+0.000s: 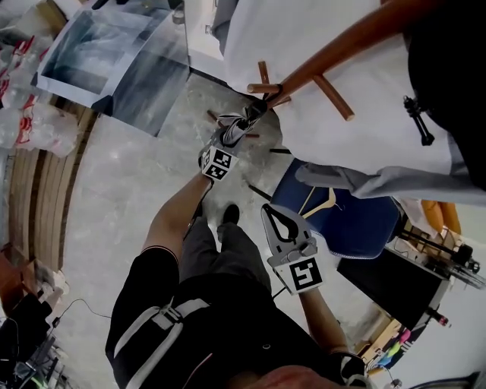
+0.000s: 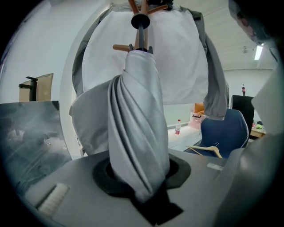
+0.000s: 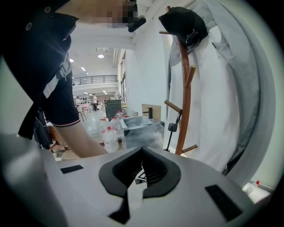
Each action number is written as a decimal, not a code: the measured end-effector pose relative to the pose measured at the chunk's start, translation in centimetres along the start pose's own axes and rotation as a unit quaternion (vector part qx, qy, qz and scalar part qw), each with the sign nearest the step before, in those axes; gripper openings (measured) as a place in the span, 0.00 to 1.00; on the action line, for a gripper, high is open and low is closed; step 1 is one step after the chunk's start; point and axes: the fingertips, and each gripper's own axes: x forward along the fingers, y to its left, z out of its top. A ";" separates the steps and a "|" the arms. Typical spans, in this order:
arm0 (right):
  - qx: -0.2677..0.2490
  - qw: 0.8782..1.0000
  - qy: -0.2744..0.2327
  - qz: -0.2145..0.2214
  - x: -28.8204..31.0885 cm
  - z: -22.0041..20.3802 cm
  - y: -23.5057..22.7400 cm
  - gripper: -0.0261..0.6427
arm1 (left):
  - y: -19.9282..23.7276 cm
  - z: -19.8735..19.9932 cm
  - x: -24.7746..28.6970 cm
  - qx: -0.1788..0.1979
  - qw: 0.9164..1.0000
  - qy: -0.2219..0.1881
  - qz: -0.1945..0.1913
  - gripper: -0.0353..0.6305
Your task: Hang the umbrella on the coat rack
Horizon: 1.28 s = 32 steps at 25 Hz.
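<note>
A folded grey umbrella [image 1: 248, 121] [image 2: 137, 119] is clamped in my left gripper [image 1: 234, 135] [image 2: 140, 174], whose jaws are shut on its bunched fabric. The umbrella's tip points up at the wooden coat rack [image 1: 345, 44] [image 2: 142, 8] and ends just below the short pegs [image 1: 334, 97]. A white garment [image 1: 342, 121] [image 2: 182, 57] [image 3: 213, 106] hangs on the rack, and a black cap [image 3: 184, 24] sits on the top of the pole [image 3: 184, 97]. My right gripper [image 1: 271, 214] [image 3: 143, 153] is lower and to the right, shut, with nothing between its jaws.
A blue chair [image 1: 345, 220] [image 2: 224, 128] holding a wooden hanger [image 1: 323, 201] stands just right of the rack's foot. A plastic-wrapped table [image 1: 114, 61] [image 3: 142, 128] and water bottles [image 1: 19, 91] [image 3: 108, 133] stand to the left. A person's legs and shoe [image 1: 228, 215] are below.
</note>
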 end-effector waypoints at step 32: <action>0.003 1.000 0.019 0.007 1.1 -2.6 0.6 0.04 | 1.8 0.6 2.3 0.033 0.998 -0.032 0.046 0.37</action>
